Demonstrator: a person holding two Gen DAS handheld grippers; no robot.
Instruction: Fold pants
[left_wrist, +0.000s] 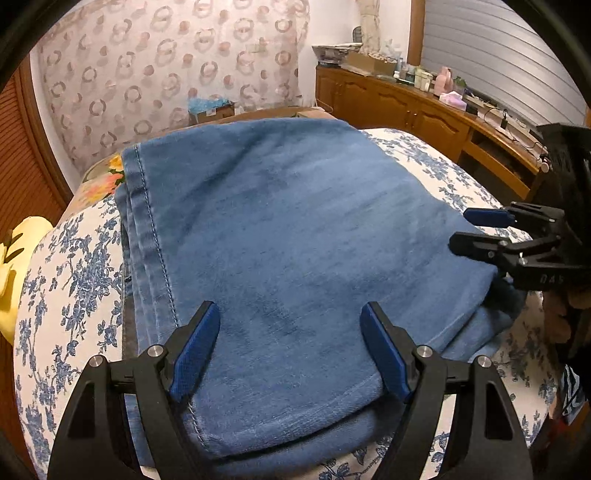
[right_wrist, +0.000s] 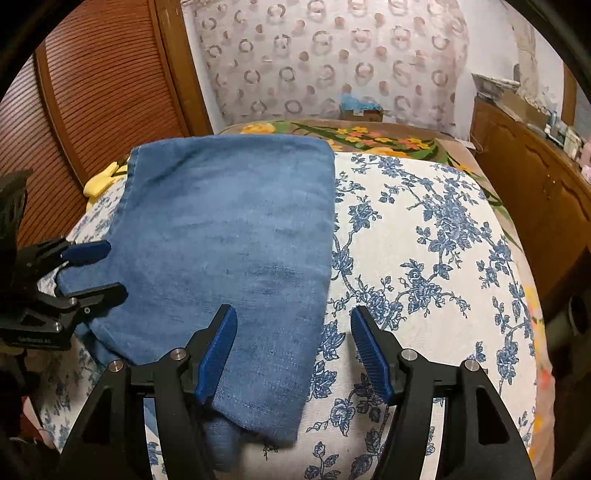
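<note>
The blue denim pants (left_wrist: 288, 236) lie folded into a flat rectangle on the bed; they also show in the right wrist view (right_wrist: 229, 236). My left gripper (left_wrist: 290, 314) is open and empty, just above the near edge of the folded pants. My right gripper (right_wrist: 293, 317) is open and empty, over the pants' right edge, with one finger above denim and the other above the bedspread. Each gripper shows in the other's view: the right gripper (left_wrist: 461, 230) at the pants' right side, the left gripper (right_wrist: 110, 269) at their left side.
The bed has a white bedspread with blue flowers (right_wrist: 424, 240) and a floral blanket (right_wrist: 369, 140) at its far end. A wooden cabinet (left_wrist: 406, 107) with clutter stands to the right. A slatted wooden door (right_wrist: 103, 92) is at left. A yellow item (left_wrist: 22, 251) lies by the bed's left edge.
</note>
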